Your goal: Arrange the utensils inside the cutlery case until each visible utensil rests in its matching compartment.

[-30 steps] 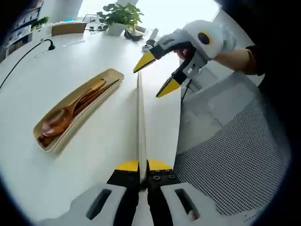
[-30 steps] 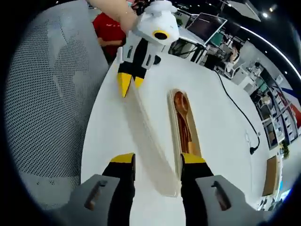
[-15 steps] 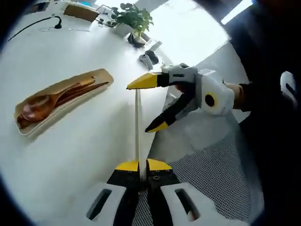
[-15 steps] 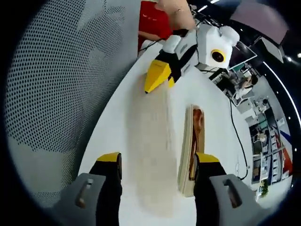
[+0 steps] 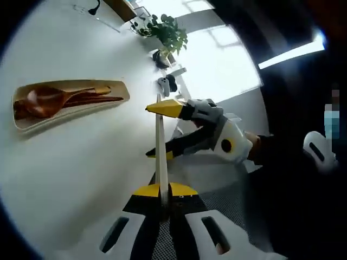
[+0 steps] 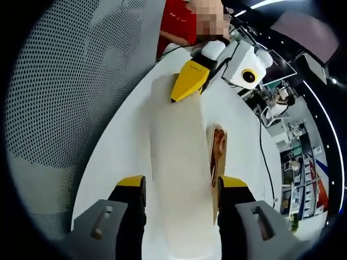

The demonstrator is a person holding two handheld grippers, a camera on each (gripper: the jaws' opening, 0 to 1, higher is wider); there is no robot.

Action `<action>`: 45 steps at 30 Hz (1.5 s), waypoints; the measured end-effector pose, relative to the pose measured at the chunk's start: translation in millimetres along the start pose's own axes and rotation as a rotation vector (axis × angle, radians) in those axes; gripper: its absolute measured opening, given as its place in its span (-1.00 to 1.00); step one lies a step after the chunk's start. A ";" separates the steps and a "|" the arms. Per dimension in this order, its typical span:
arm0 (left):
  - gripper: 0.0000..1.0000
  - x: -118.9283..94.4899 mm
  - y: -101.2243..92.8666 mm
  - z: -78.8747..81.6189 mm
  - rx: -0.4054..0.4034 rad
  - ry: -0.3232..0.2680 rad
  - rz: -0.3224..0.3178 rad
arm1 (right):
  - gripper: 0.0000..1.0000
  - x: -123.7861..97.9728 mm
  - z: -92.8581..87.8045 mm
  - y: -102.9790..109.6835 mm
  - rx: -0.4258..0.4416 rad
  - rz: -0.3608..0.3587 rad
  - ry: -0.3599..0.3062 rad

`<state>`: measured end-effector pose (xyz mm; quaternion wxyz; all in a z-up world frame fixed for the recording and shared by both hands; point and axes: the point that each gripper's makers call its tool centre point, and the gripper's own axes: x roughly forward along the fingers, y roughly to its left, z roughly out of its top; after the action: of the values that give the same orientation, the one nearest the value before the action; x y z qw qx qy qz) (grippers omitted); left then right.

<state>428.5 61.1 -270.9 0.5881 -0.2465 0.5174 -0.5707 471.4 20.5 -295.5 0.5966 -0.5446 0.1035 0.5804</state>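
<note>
A translucent lid (image 5: 159,142) is held edge-on, pinched between the closed jaws of the left gripper (image 5: 161,190); in the right gripper view the lid (image 6: 179,179) is seen flat, the left gripper (image 6: 186,84) clamped on its far end. The right gripper (image 6: 180,182) is spread wide, one jaw on each side of the lid. On the white table (image 5: 81,157), well apart, the case (image 5: 65,102) is seen holding a wooden spoon (image 5: 46,101) and chopsticks (image 5: 92,99).
</note>
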 end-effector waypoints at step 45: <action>-0.48 -101.5 127.8 117.3 -0.073 -0.611 0.418 | -0.24 89.7 -49.0 -65.7 0.514 0.303 0.032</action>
<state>605.0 148.9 -310.0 0.8099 -0.3155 0.3772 -0.3197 576.6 52.3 -347.4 0.6199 -0.3630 0.3364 0.6089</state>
